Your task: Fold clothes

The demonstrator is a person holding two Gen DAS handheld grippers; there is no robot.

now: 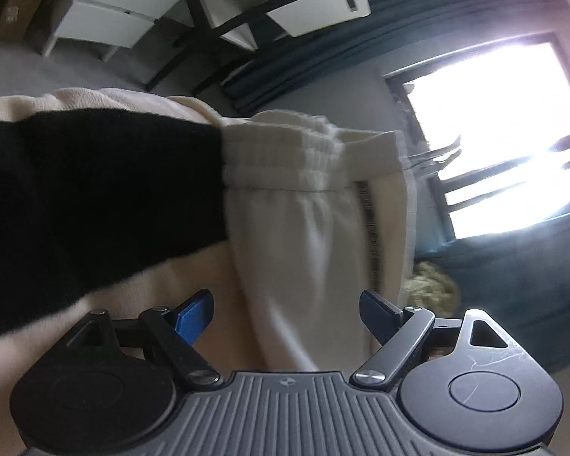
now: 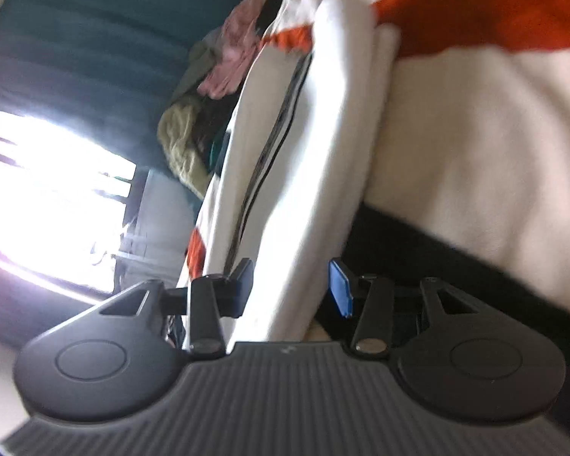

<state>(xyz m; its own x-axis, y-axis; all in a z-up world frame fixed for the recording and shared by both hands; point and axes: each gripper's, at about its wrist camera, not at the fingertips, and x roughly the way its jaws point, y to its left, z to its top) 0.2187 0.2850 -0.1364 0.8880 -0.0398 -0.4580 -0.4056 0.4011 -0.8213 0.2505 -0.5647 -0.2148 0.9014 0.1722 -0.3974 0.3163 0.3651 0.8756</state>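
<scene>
Two grippers, left gripper (image 1: 287, 313) and right gripper (image 2: 292, 285), sit spread apart around cream trousers (image 1: 304, 209), apparently partly folded, with a heap of unfolded clothes (image 2: 209, 87) waiting beyond.

Folded trousers (image 1: 304, 209) lie on the blanket (image 2: 475, 133); a clothes pile (image 2: 209, 87) sits behind (window (image 1: 494, 133) beyond).

Cream ribbed-waist garment with a dark side stripe (image 1: 304, 205) at centre frame; cream, black and orange banded blanket (image 2: 475, 133) fills the right; pink crumpled clothing (image 2: 231, 60) upper centre; teal curtain (image 2: 106, 30) upper left.
</scene>
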